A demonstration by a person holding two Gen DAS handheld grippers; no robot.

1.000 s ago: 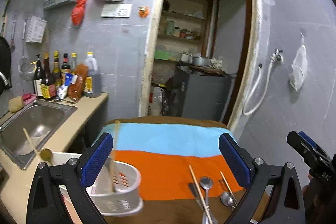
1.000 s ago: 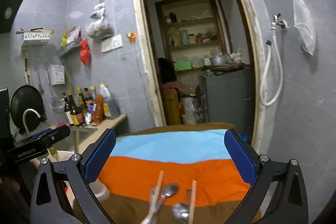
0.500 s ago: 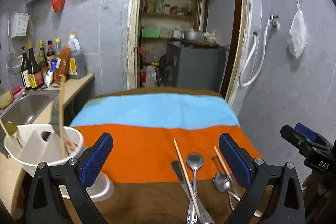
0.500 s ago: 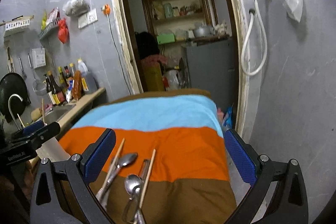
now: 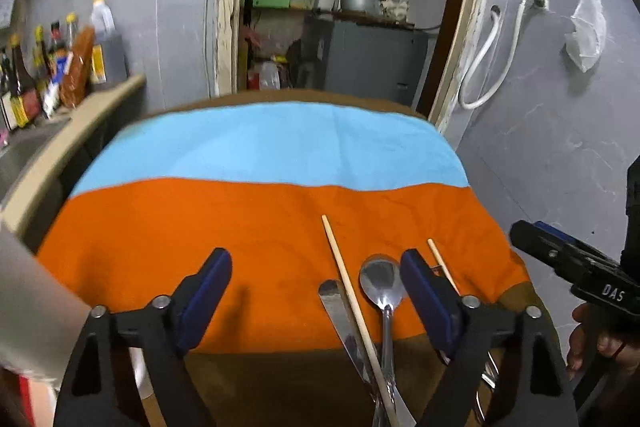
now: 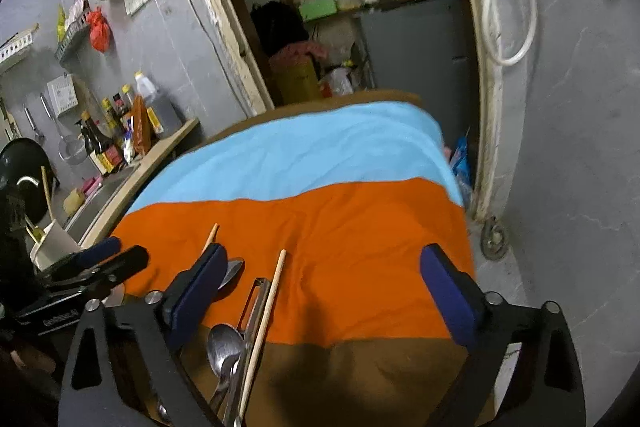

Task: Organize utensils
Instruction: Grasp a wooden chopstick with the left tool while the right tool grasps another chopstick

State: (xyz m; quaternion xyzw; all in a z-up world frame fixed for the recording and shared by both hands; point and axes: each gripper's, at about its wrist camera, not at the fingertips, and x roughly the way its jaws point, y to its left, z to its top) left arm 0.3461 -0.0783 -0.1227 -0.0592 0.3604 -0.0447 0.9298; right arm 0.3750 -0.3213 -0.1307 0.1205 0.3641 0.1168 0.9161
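Several utensils lie on the orange band of the striped cloth (image 5: pixel 240 227): a spoon (image 5: pixel 380 279), a long wooden chopstick (image 5: pixel 346 279), a knife (image 5: pixel 334 303) and a second chopstick (image 5: pixel 438 259). My left gripper (image 5: pixel 316 287) hovers over them, jaws closing, and the knife, the long chopstick and the spoon lie between its fingers untouched. My right gripper (image 6: pixel 324 287) hangs just right of the pile, jaws closing on nothing. In its view a spoon (image 6: pixel 226 343), a flat metal utensil (image 6: pixel 254 303) and a chopstick (image 6: pixel 266 315) lie near its left finger.
A white utensil caddy (image 6: pixel 52 243) holding chopsticks stands at the table's left edge, blurred at the left in the left wrist view. Beyond it are a sink counter (image 6: pixel 160 155) with sauce bottles (image 6: pixel 108 143), and a doorway behind the table.
Both grippers have come down toward the table and tilted downward, so the utensils are now close under them. Both pairs of jaws have narrowed a little. The caddy has slid to the left edge of view.
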